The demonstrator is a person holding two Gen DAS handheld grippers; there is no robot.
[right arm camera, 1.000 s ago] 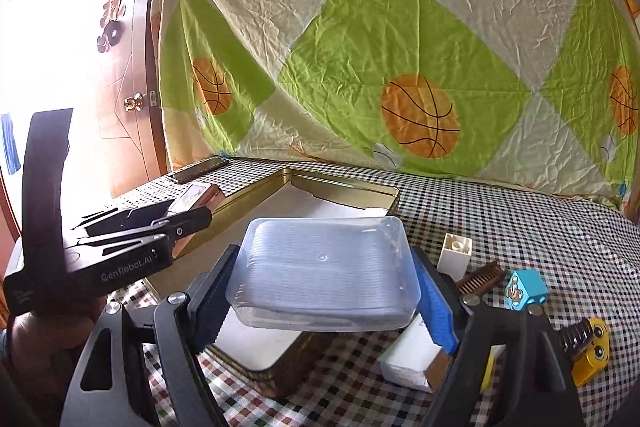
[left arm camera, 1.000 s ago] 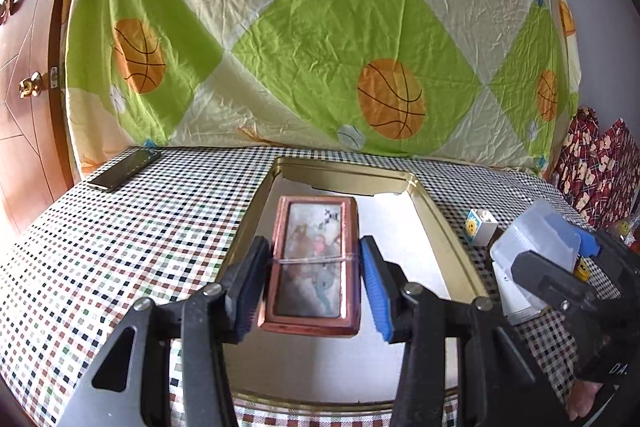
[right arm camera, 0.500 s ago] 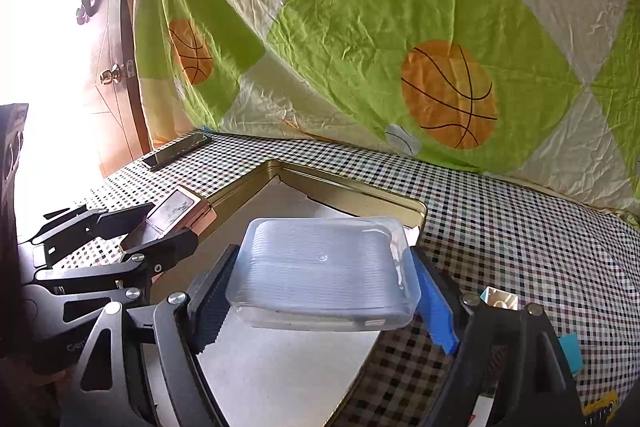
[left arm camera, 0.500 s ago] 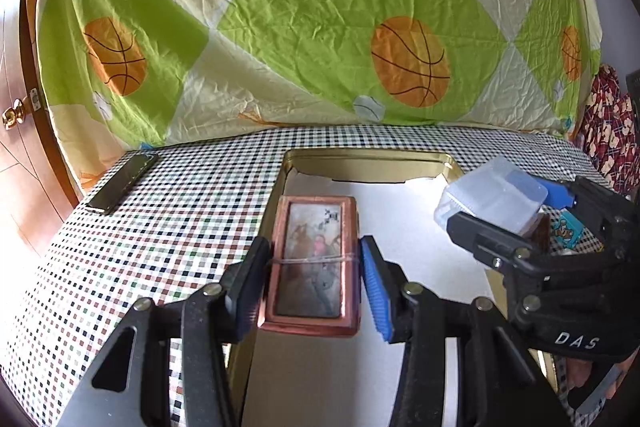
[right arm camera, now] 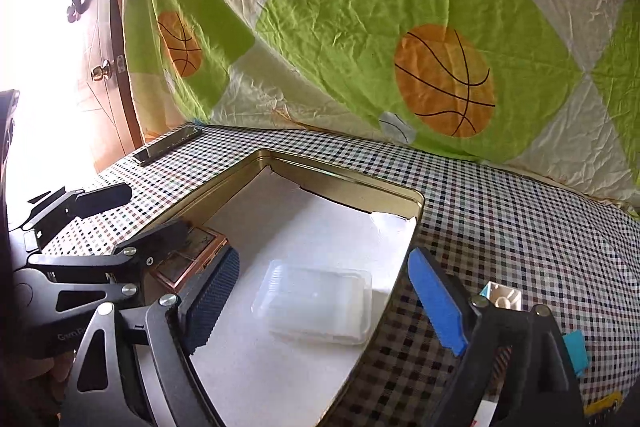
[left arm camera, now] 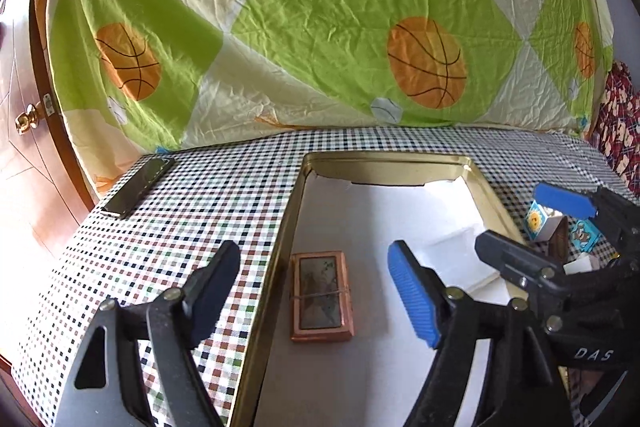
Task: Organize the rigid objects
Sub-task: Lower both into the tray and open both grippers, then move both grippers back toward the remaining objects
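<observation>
A copper-framed box lies flat on the white lining of the gold tin tray, close to its left wall. My left gripper hovers over it with its jaws opening, and the pads do not touch it. A clear plastic box rests on the lining near the tray's right wall. Above it my right gripper is opening too, its pads well clear of the box. In the right wrist view the left gripper partly hides the copper box.
A dark phone lies on the checkered tablecloth at the far left. Small toy blocks sit on the cloth right of the tray, among them a white one. A basketball-print sheet hangs behind the table, and a wooden door stands at the left.
Both grippers carried their boxes over the tray, then spread their jaws. The copper box and the clear box left the pads and now lie on the tray lining.
</observation>
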